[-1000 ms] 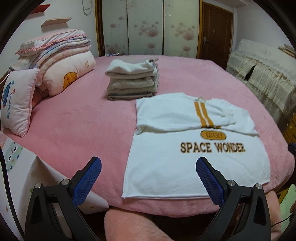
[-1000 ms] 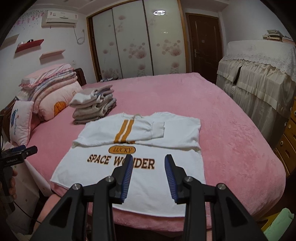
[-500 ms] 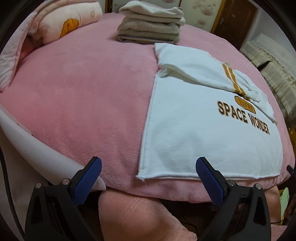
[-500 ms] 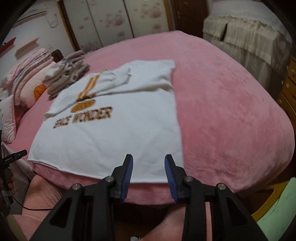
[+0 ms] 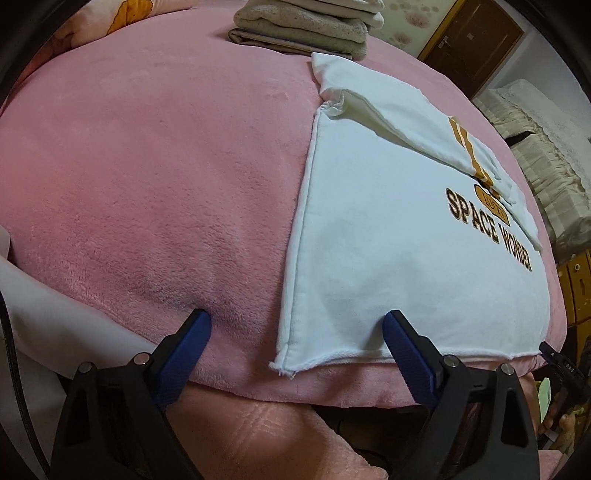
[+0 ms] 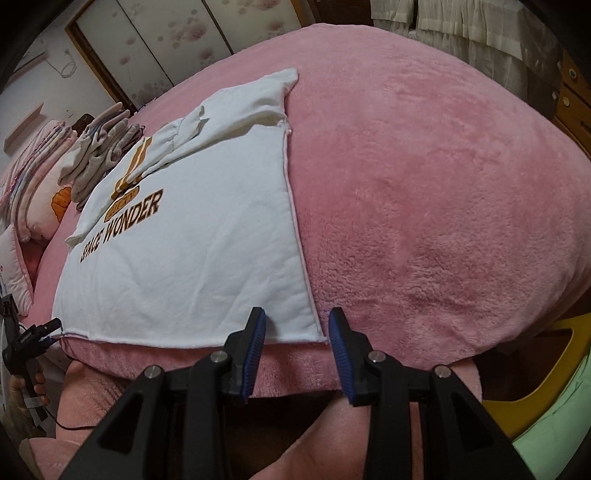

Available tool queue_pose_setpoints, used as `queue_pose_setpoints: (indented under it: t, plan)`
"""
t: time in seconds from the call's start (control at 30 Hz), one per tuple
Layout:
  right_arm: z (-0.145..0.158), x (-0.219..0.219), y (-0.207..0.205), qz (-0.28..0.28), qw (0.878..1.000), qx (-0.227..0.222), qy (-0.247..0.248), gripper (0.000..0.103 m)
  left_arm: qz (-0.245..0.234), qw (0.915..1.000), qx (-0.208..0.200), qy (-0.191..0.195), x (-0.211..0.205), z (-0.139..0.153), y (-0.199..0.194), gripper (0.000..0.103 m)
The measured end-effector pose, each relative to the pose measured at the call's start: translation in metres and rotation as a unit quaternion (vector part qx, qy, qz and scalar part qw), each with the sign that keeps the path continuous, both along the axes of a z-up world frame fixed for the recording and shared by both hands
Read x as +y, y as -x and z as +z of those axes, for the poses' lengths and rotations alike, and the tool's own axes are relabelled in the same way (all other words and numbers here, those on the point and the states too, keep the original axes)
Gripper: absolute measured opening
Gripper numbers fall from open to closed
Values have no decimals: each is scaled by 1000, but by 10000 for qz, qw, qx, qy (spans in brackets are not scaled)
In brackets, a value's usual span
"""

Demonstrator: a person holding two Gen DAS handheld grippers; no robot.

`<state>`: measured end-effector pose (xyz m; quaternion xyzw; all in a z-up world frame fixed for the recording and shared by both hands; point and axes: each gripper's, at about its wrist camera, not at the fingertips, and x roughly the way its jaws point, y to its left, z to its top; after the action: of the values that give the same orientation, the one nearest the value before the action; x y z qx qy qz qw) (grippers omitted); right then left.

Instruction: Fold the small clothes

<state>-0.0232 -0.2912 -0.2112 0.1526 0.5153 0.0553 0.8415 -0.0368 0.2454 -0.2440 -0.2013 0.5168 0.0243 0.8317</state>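
Pink fleece bedding (image 5: 155,177) fills both views, soft and fuzzy. On it we see the white sweatshirt (image 5: 388,236) lying flat, sleeves folded across the chest, its long axis running from the near hem toward the stack of folded clothes (image 5: 306,26) at the far side. We hold the left gripper (image 5: 295,325) low at the hem's left corner, jaws wide apart. We hold the right gripper (image 6: 297,325) at the hem's right corner, jaws narrower but parted around the corner.
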Motion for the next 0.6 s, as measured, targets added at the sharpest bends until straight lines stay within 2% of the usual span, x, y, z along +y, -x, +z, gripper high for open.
queue_pose_setpoints:
  t: [0.2, 0.3, 0.43, 0.47, 0.5, 0.53, 0.6]
  plan:
    - [-12, -1, -8, 24, 9998, 158, -127, 36, -84, 9997, -68, 206, 9, -4, 11, 81]
    - [-13, 0, -9, 72, 9997, 177, -173, 35, -48, 9995, -69, 297, 12, -5, 14, 68]
    - [-13, 6, -8, 247, 9993, 217, -153, 10, -26, 9996, 19, 289, 13, -4, 17, 43]
    - [-11, 8, -7, 282, 9994, 187, -119, 8, -39, 9997, 82, 228, 13, -3, 17, 31]
    - [-9, 9, -7, 305, 9994, 162, -79, 7, -56, 9997, 196, 135, 12, -2, 16, 22]
    - [-8, 11, -6, 328, 9994, 137, -25, 7, -91, 9994, 322, 87, 9, -2, 15, 8]
    - [-4, 14, -4, 400, 9991, 83, 59, 6, -138, 9989, 434, -132, 1, 2, 13, 6]
